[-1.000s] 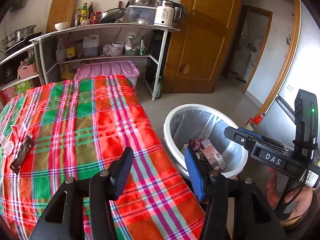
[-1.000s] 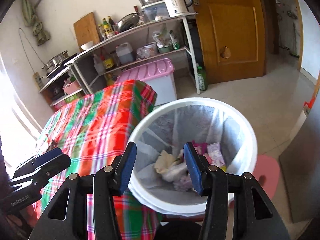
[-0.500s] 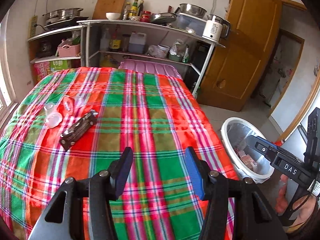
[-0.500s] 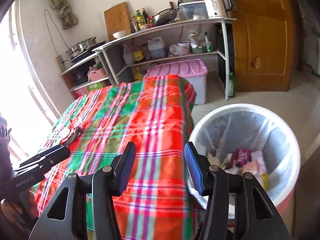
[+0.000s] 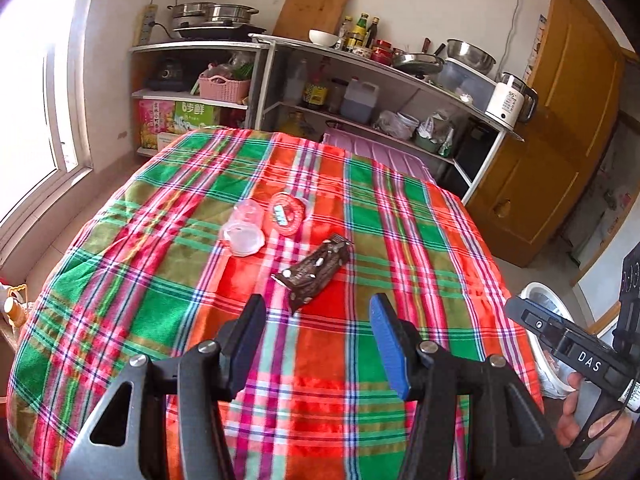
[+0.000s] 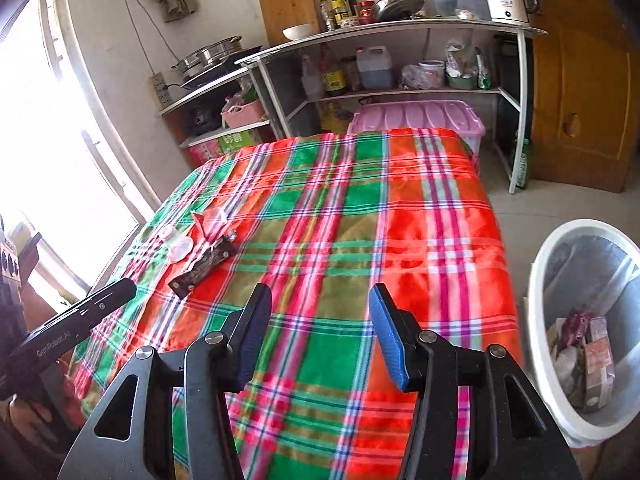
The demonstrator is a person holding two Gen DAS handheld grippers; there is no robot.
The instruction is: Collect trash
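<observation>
On the plaid tablecloth (image 5: 360, 220) lies a dark brown snack wrapper (image 5: 316, 272), with two clear plastic cups (image 5: 244, 236) and a red-rimmed clear lid (image 5: 286, 212) just behind it. My left gripper (image 5: 316, 312) hovers open and empty right in front of the wrapper. In the right wrist view the same wrapper (image 6: 204, 266) and cups (image 6: 180, 246) lie far left, and my right gripper (image 6: 316, 312) stands open and empty over the cloth's middle. A white bin (image 6: 540, 320) with a grey liner holds several pieces of trash at the table's right.
Metal shelves (image 6: 400, 32) with pots, bottles, a kettle and a cutting board line the back wall. A pink storage box (image 6: 416, 116) sits behind the table, a wooden door (image 6: 580, 80) at right, a bright window (image 5: 32, 100) at left. A hand (image 5: 592, 428) holds the other gripper.
Both grippers swung left, away from the bin and over the table. The wrapper and cups came from the left edge into the middle of the left wrist view. Both jaws kept the same gap.
</observation>
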